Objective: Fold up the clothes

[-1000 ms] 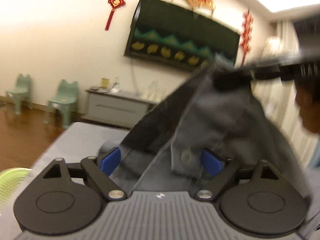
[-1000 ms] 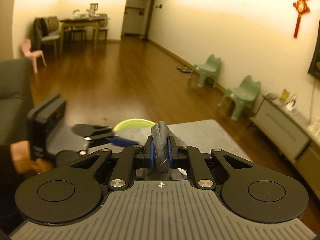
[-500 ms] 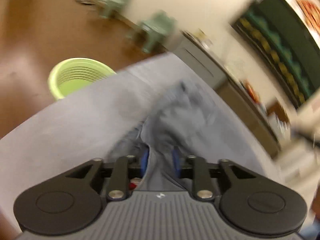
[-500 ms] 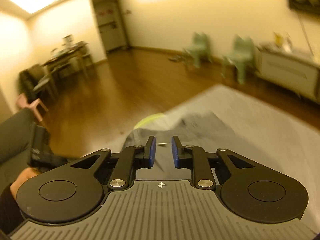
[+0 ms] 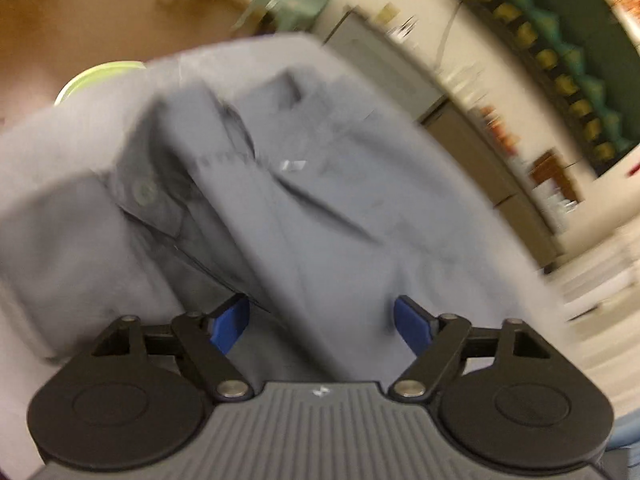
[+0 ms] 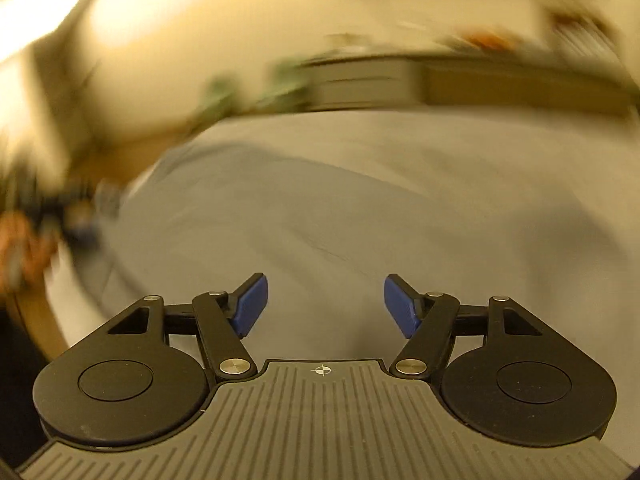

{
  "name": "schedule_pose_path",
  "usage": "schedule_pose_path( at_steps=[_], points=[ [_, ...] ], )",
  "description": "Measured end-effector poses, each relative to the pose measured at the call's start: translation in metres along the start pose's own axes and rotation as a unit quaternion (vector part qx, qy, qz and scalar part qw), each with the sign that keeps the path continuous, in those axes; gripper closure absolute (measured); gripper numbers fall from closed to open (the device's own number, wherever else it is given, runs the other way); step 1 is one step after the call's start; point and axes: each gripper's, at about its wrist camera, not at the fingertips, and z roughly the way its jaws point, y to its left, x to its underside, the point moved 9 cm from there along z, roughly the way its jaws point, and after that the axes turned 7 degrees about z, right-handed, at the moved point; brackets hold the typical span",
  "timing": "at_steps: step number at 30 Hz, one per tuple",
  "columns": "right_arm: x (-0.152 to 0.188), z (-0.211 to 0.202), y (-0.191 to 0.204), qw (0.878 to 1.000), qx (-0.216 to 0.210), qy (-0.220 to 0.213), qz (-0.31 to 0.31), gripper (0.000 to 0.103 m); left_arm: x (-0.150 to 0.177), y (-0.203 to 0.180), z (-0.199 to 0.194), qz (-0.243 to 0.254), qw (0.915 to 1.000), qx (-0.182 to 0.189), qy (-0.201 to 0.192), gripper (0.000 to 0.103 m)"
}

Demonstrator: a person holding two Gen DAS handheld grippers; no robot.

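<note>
Grey trousers lie spread on the grey-covered table, with the waistband and its button at the left. My left gripper is open just above the cloth, which passes between the blue pads without being pinched. In the blurred right wrist view the grey garment covers the table. My right gripper is open and empty above it. The left gripper and the hand holding it show as a blur at the left edge.
A green basket stands on the wooden floor past the table's far left corner. Green child chairs and a low grey cabinet line the wall behind. A dark wall panel hangs at the upper right.
Both grippers have opened and let go of the trousers. The garment, held up in the air one second ago, now lies on the table. Both cameras have swung down and are still moving.
</note>
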Motion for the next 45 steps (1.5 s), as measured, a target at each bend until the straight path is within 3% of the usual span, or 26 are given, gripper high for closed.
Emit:
schedule_pose_path(
  at_steps=[1,2,4,8,11,12,17,19,22,27,30,32,35,37,38,41,42,44,45],
  points=[
    [0.004,-0.010,-0.026,0.999,0.002,-0.011,0.048,0.034,-0.002,-0.004,-0.004,-0.001,0.9999,0.009,-0.011,0.085],
    [0.009,-0.020,-0.053,0.995,0.007,-0.021,0.093,0.034,-0.004,-0.008,-0.008,-0.001,0.9996,0.019,-0.023,0.098],
    [0.010,-0.036,-0.095,0.986,0.030,-0.039,0.157,0.033,-0.008,-0.017,-0.016,-0.003,0.9982,0.038,-0.046,0.098],
    [0.015,-0.069,-0.161,0.960,0.032,-0.082,0.266,0.028,0.027,0.012,-0.076,-0.049,0.9942,0.022,-0.093,0.098],
    [0.027,-0.079,-0.198,0.938,0.057,-0.094,0.329,0.026,0.034,0.015,-0.076,-0.050,0.9950,0.003,-0.086,0.097],
    [0.028,-0.086,-0.208,0.931,0.065,-0.104,0.344,0.026,0.036,0.016,-0.074,-0.050,0.9953,-0.004,-0.082,0.092],
    [0.030,-0.144,-0.252,0.890,0.116,-0.203,0.390,0.026,0.046,0.020,-0.069,-0.050,0.9959,-0.036,-0.066,0.078],
    [0.039,-0.159,-0.270,0.871,0.134,-0.218,0.419,0.025,0.050,0.022,-0.067,-0.049,0.9958,-0.049,-0.059,0.063],
    [0.051,-0.162,-0.287,0.854,0.139,-0.211,0.455,0.025,0.053,0.023,-0.065,-0.049,0.9955,-0.060,-0.053,0.060],
    [0.063,-0.174,-0.297,0.838,0.191,-0.225,0.458,0.025,0.043,0.022,-0.065,-0.049,0.9959,-0.045,-0.061,0.071],
    [0.071,-0.172,-0.298,0.839,0.204,-0.213,0.456,0.029,0.040,0.023,-0.063,-0.053,0.9960,-0.040,-0.060,0.070],
    [0.065,-0.163,-0.298,0.849,0.199,-0.200,0.447,0.039,0.043,0.026,-0.059,-0.063,0.9958,-0.044,-0.051,0.069],
    [0.047,-0.138,-0.301,0.866,0.194,-0.167,0.430,0.066,0.050,0.035,-0.036,-0.079,0.9942,-0.072,-0.016,0.069],
    [0.029,-0.119,-0.308,0.875,0.194,-0.143,0.420,0.091,0.049,0.038,-0.020,-0.077,0.9925,-0.095,-0.006,0.079],
    [0.020,-0.113,-0.314,0.877,0.196,-0.138,0.416,0.094,0.044,0.035,-0.014,-0.065,0.9922,-0.105,-0.011,0.080],
    [-0.007,-0.102,-0.334,0.878,0.225,-0.137,0.400,0.099,0.026,0.011,0.025,-0.019,0.9966,-0.080,-0.009,0.085],
    [-0.015,-0.103,-0.343,0.875,0.244,-0.144,0.393,0.099,0.023,0.000,0.042,-0.014,0.9985,-0.052,0.000,0.086],
    [-0.020,-0.114,-0.357,0.861,0.285,-0.163,0.388,0.099,0.018,-0.024,0.075,-0.006,0.9997,0.010,0.022,0.087],
    [-0.021,-0.121,-0.364,0.853,0.305,-0.170,0.388,0.099,0.015,-0.035,0.081,-0.007,0.9996,0.021,0.017,0.088]
  ],
)
